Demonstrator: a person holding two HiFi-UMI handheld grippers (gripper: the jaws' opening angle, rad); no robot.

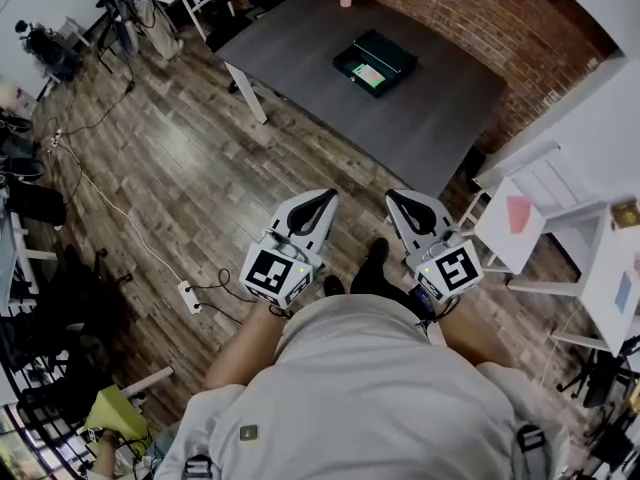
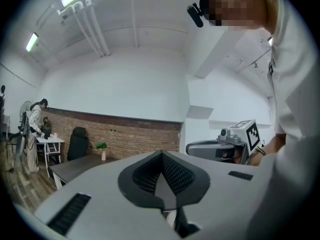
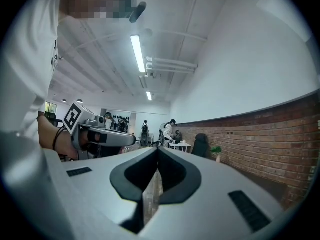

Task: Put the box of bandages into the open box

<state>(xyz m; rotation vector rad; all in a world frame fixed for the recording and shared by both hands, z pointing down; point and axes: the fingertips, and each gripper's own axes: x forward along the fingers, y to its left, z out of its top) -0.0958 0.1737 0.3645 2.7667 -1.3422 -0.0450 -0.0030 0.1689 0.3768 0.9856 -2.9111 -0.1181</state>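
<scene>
left gripper (image 1: 318,204) shut, nothing held | right gripper (image 1: 406,208) shut, nothing held | both held low, likely since open box (image 1: 386,52) on table (image 1: 430,113) is well ahead, unreached

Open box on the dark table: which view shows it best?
The head view: it looks down into the open box on the dark table, something green and white inside. The left gripper view shows the table's near end but no box; the right gripper view shows no box.

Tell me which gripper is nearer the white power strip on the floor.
Left. In the head view the left gripper hangs up and right of the power strip; the right gripper is farther to the right.
</scene>
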